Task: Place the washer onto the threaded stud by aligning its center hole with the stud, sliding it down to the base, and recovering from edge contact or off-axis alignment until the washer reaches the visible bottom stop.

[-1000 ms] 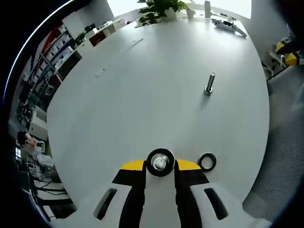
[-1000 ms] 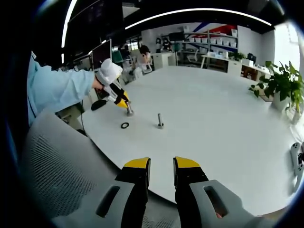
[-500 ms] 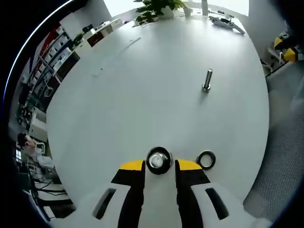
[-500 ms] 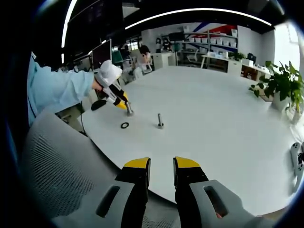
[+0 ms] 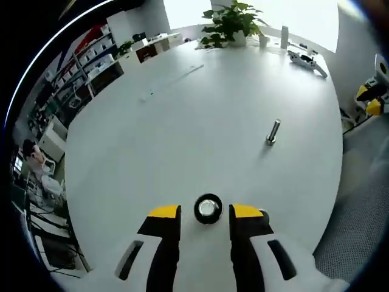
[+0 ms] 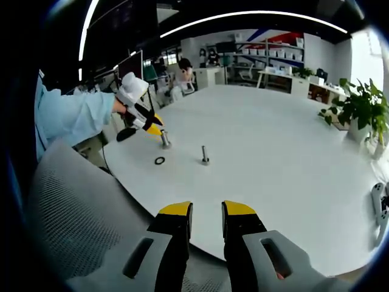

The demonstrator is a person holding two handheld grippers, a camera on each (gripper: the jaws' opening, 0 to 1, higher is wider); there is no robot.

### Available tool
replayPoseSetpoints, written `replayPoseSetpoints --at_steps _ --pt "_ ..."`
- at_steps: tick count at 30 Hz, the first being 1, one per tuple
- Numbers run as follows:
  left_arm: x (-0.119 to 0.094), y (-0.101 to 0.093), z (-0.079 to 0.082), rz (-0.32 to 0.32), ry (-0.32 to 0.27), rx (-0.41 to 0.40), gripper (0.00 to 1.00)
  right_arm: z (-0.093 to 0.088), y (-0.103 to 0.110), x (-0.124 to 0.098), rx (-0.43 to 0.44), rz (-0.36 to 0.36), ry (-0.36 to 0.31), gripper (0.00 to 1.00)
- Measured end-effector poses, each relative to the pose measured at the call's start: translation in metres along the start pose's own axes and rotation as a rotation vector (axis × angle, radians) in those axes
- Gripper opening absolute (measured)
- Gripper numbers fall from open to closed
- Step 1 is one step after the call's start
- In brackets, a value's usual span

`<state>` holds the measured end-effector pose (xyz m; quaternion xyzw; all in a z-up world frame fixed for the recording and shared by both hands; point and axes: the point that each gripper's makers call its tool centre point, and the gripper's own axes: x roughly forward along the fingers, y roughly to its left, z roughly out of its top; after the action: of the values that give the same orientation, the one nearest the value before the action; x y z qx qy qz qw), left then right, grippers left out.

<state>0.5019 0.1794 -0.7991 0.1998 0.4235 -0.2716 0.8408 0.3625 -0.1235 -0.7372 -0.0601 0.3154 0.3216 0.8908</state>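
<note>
Two metal studs stand upright on the round white table (image 5: 182, 121). Seen from above, the near stud (image 5: 208, 208) sits just ahead of my left gripper (image 5: 205, 211), between its open yellow-tipped jaws, with a dark ring around its shaft. The far stud (image 5: 273, 131) stands bare. In the right gripper view the left gripper (image 6: 149, 126) hovers just off the near stud (image 6: 165, 140), without touching it. A loose black washer (image 6: 159, 160) lies flat on the table in front of that stud, left of the far stud (image 6: 205, 155). My right gripper (image 6: 206, 214) is open and holds nothing, back off the table's edge.
A grey mesh chair back (image 6: 73, 213) lies below my right gripper. A light blue sleeve (image 6: 73, 115) holds the left gripper. A potted plant (image 5: 234, 21) and a white device (image 5: 307, 58) stand at the table's far side. Shelves and desks line the room.
The left gripper has pulled back and lifted off the near stud, which stays standing. The loose washer has slipped behind its right jaw in the left gripper view. The right gripper has not moved.
</note>
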Motion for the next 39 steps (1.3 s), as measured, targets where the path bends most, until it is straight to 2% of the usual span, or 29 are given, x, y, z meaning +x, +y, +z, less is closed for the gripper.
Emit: replayPoseSetpoints --at_steps 4,9,29,39 --pt "0.008 0.006 -0.006 0.012 0.016 -0.005 0.29 0.000 0.000 0.000 0.001 -0.001 -0.001 0.22" --pt "0.014 -0.001 -0.016 -0.004 0.047 -0.005 0.29 0.000 0.000 0.000 0.003 -0.002 -0.003 0.22" --pt "0.003 -0.024 -0.022 -0.025 0.032 -0.011 0.29 0.000 0.000 -0.001 -0.001 0.001 0.001 0.22" --pt "0.007 -0.038 -0.024 -0.047 0.021 -0.015 0.29 0.000 0.000 0.000 0.000 0.000 -0.001 0.22"
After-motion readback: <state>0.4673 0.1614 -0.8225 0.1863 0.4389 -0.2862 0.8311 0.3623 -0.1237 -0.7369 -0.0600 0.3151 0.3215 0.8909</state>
